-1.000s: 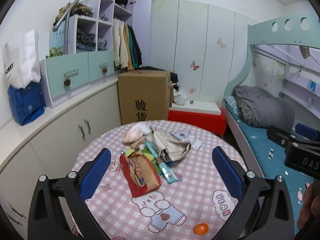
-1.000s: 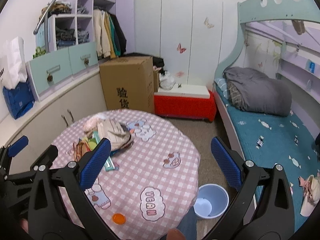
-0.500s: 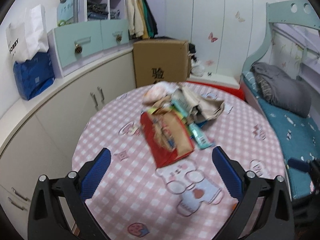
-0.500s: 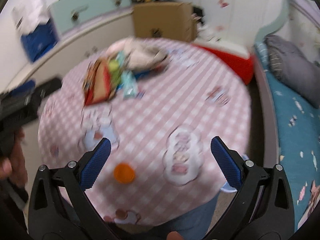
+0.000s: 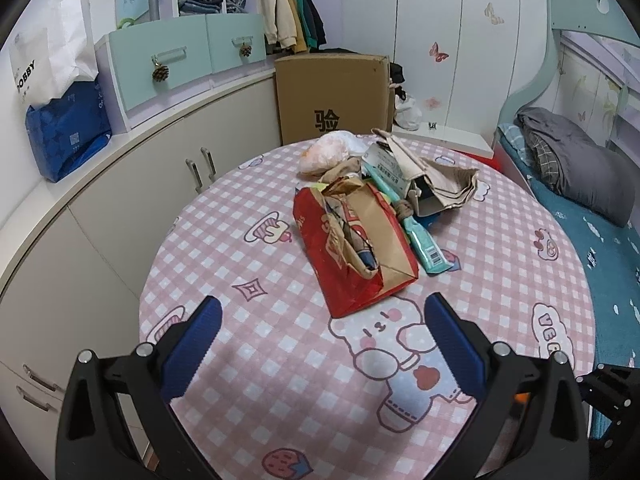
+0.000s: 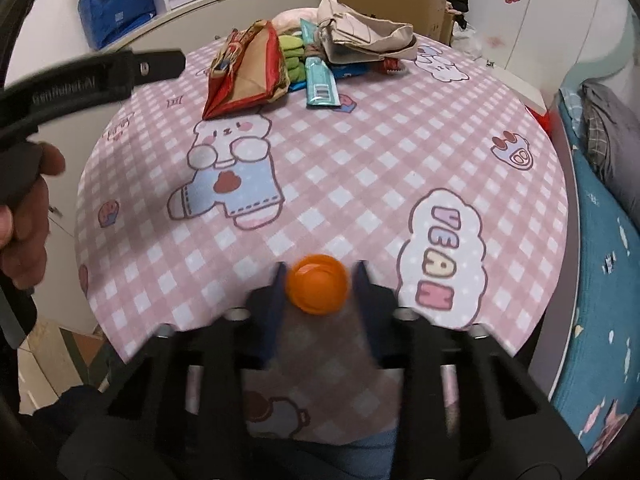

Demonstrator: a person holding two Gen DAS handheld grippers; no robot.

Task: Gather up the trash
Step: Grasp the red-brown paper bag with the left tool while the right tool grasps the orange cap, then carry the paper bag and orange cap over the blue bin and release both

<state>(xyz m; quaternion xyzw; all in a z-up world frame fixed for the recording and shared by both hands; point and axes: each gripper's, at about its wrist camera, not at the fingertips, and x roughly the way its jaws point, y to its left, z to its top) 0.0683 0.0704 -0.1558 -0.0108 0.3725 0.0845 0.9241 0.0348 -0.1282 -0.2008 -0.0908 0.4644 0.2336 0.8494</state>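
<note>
Step in hand: grab orange cap (image 6: 318,289) w/ right gripper (image 6: 320,286). Cap lies on pink checked tablecloth (image 6: 360,152) near table's front edge, between the blue pads. Jaws are closing on it; pads sit just beside cap, firm contact can't be confirmed. Keep cap centred, squeeze evenly, else it may pop out. Right gripper is pitched steeply down. Left gripper (image 5: 320,344) is wide open, empty, angled down toward trash pile (image 5: 360,220) at table's far side.
</note>
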